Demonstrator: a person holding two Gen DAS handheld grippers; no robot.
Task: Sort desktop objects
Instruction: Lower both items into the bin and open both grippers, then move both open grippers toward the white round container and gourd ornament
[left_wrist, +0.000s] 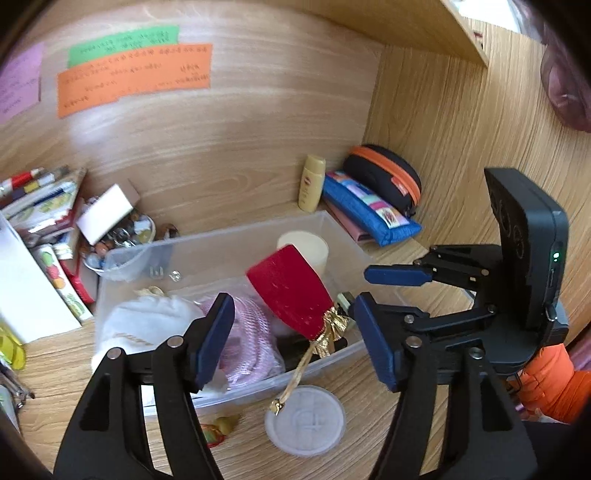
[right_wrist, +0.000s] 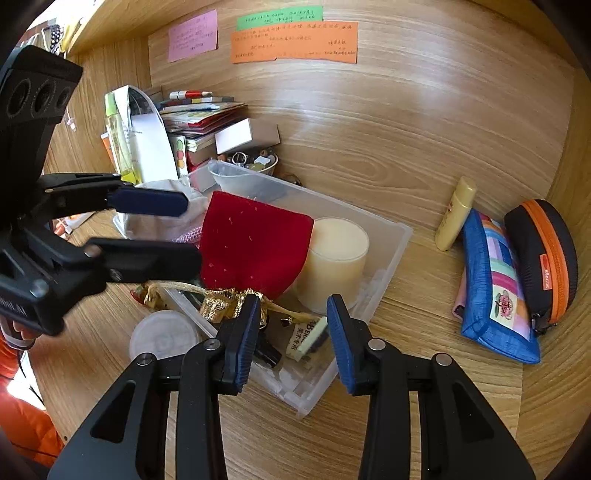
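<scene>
Left view only: a flat round white lid (left_wrist: 305, 420) on the wooden desk (left_wrist: 388, 435) in front of the clear plastic bin (left_wrist: 221, 243), plus a pink knitted bundle (left_wrist: 245, 343) inside.
Right view only: a printed eraser (right_wrist: 306, 338) in the bin's near corner.
Red pouch (right_wrist: 255, 247): velvet, gold ribbon neck, propped against a cream cylinder candle (right_wrist: 338, 258) in the bin.
Left gripper (left_wrist: 291, 336): jaws apart, clear of the pouch.
Right gripper (right_wrist: 291, 339): parted, holding nothing.
</scene>
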